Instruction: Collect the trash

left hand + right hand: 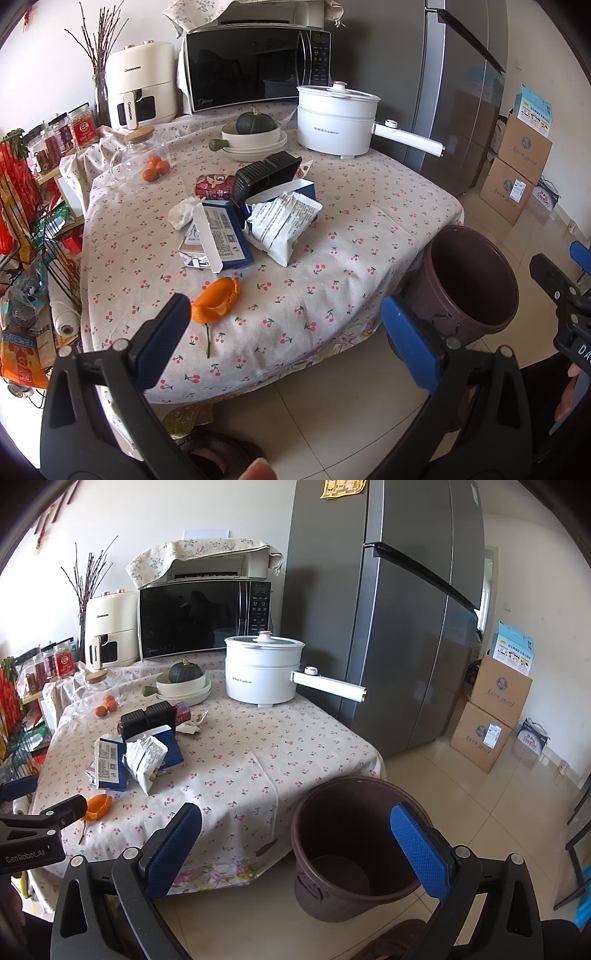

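An orange peel (218,300) lies near the table's front edge, just beyond the tip of my left gripper's left finger. Behind it is a heap of trash: a blue carton (225,236), a white wrapper (286,221), a crumpled tissue (183,212), a black plastic tray (267,177) and a red can (214,184). A brown bin (354,845) stands empty on the floor at the table's right corner. My left gripper (286,332) is open and holds nothing. My right gripper (295,845) is open too, above the bin's rim. The peel (98,806) and heap (136,757) also show in the right wrist view.
A white electric pot (338,120) with a long handle, stacked bowls with a green squash (255,138), a glass jar of oranges (142,158), a microwave (255,68) and an air fryer (142,85) fill the table's back. A grey fridge (388,627) and cardboard boxes (491,712) stand right.
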A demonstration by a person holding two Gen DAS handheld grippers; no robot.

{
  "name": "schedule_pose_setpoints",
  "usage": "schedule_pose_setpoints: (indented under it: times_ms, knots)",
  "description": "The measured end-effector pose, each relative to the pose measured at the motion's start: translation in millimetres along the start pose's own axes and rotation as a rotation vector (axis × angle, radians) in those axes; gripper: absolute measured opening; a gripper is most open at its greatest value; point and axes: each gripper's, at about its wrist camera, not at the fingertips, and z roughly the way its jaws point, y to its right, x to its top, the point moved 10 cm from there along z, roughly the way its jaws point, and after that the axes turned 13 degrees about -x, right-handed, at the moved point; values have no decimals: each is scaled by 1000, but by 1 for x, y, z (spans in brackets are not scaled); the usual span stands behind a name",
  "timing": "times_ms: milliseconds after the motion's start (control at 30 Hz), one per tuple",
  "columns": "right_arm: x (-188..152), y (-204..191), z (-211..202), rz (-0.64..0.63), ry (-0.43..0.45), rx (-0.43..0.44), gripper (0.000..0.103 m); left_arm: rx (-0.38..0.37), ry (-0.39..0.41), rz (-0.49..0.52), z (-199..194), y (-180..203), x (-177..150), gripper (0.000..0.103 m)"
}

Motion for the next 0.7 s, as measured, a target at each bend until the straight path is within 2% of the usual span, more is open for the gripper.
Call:
schedule_pose_setpoints:
  times_ms: [700]
  knots:
    - [-1,-2,0,-2,-1,1,103,2,-1,-2,0,1,2,103]
